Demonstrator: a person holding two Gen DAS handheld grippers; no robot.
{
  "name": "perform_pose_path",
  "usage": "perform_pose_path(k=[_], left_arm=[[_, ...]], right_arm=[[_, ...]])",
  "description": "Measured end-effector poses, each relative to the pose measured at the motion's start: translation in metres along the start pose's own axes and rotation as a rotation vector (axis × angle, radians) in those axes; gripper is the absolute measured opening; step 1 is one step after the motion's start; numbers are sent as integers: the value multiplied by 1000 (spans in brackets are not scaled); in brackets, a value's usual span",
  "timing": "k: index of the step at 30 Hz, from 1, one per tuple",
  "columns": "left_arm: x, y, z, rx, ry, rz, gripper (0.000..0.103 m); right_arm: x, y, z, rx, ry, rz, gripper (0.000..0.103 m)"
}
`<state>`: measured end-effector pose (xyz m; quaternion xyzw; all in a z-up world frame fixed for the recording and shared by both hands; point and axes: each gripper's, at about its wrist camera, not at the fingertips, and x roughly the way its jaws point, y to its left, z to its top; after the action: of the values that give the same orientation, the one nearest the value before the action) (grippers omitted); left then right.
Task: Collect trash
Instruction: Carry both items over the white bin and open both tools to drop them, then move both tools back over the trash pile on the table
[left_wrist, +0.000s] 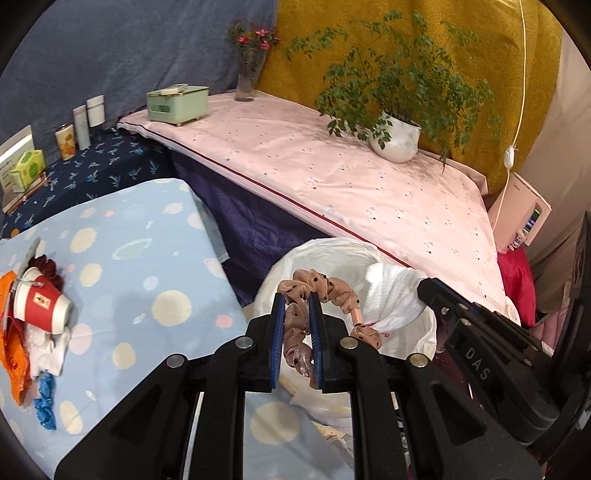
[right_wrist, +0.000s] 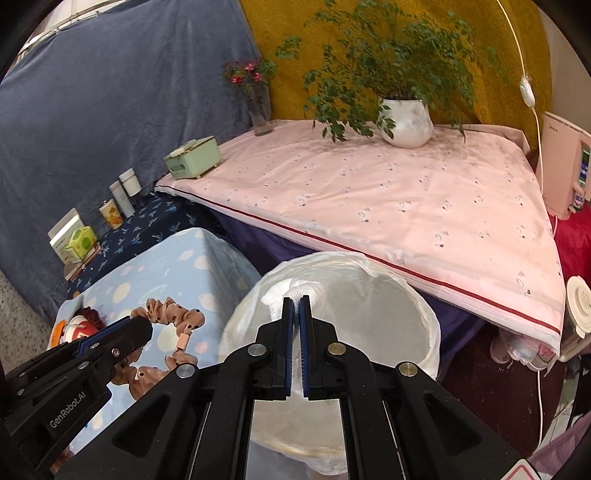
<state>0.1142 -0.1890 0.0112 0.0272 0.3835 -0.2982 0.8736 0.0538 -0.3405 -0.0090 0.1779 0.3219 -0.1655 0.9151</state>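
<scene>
The left gripper (left_wrist: 298, 299) has its jaws drawn close together around a loop of the pink-brown spotted scrunchie (left_wrist: 325, 291), which is clamped between the blue pads and curls away past the fingertips, hanging over the edge of the white-lined trash bin (left_wrist: 424, 332). From the right wrist camera the same scrunchie (right_wrist: 173, 314) trails out of that gripper (right_wrist: 142, 326) above the light blue cloth. The right gripper (right_wrist: 296, 301) has its jaws nearly fully closed, pinching a wad of white tissue (right_wrist: 295, 288) that is held over the open mouth of the bin (right_wrist: 417, 325); in the left wrist view this tissue (left_wrist: 391, 295) hangs at the tip of the right gripper (left_wrist: 424, 286) just inside the bin's rim. Just beside the bin on the left lies the light blue patterned surface (left_wrist: 147, 258), and at its far left edge a red and white paper cup (left_wrist: 40, 304) lies on its side among an orange scrap (left_wrist: 14, 350), white crumpled paper (left_wrist: 48, 354), a blue scrap (left_wrist: 46, 402) and a dark red scrunchie (left_wrist: 46, 267). Behind the bin stretches a pink cloth-covered surface (left_wrist: 332, 177) carrying a potted fern in a white pot (left_wrist: 397, 142), a glass vase of pink flowers (left_wrist: 247, 74) and a pale green box (left_wrist: 177, 103). Further left, on a dark blue patterned cloth (left_wrist: 103, 162), stand several small containers (left_wrist: 79, 125) and a green tissue pack (left_wrist: 27, 170).
</scene>
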Motion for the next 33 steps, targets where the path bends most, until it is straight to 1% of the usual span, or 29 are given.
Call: perform_pose_path(k=[2, 4, 5, 7, 8, 9, 11, 12, 17, 19, 22, 24, 26, 28, 30, 33], left_arm=[[7, -6, 1, 5, 9, -7, 18], [12, -9, 2, 4, 11, -4, 25], [14, -11, 3, 4, 14, -1, 32], [17, -12, 3, 1, 15, 3, 39], [18, -12, 3, 0, 17, 8, 46], [19, -12, 2, -2, 15, 12, 49], [18, -11, 1, -3, 10, 20, 53], [18, -10, 0, -3, 7, 24, 54], [13, -1, -3, -15, 4, 45, 55], [9, 6, -4, -31, 1, 52, 55], [1, 19, -7, -60, -8, 69, 59], [-6, 30, -10, -79, -23, 93, 65], [-14, 42, -15, -98, -35, 123, 69], [-20, 53, -19, -117, -39, 142, 69], [-26, 68, -25, -139, -41, 166, 70], [-36, 90, -33, -177, -45, 199, 70]], right_arm=[[6, -7, -1, 14, 16, -3, 6], [8, -13, -3, 30, 13, -18, 8], [9, -15, -3, 35, 15, -22, 11], [10, -17, -3, 42, 12, -33, 19], [9, -18, -3, 45, 9, -37, 27], [8, -19, -4, 46, 5, -40, 34], [6, -18, -5, 46, -4, -44, 40], [4, -17, -5, 42, -7, -43, 40], [-1, -7, -4, 18, -10, -30, 40], [-4, -1, -5, 6, -15, -26, 42], [-10, 10, -8, -12, -23, -15, 45], [-13, 19, -10, -25, -24, -5, 46], [-16, 28, -13, -38, -21, 9, 47], [-19, 38, -17, -52, -20, 22, 47], [-21, 48, -20, -67, -19, 36, 50], [-22, 65, -27, -97, -12, 52, 51]])
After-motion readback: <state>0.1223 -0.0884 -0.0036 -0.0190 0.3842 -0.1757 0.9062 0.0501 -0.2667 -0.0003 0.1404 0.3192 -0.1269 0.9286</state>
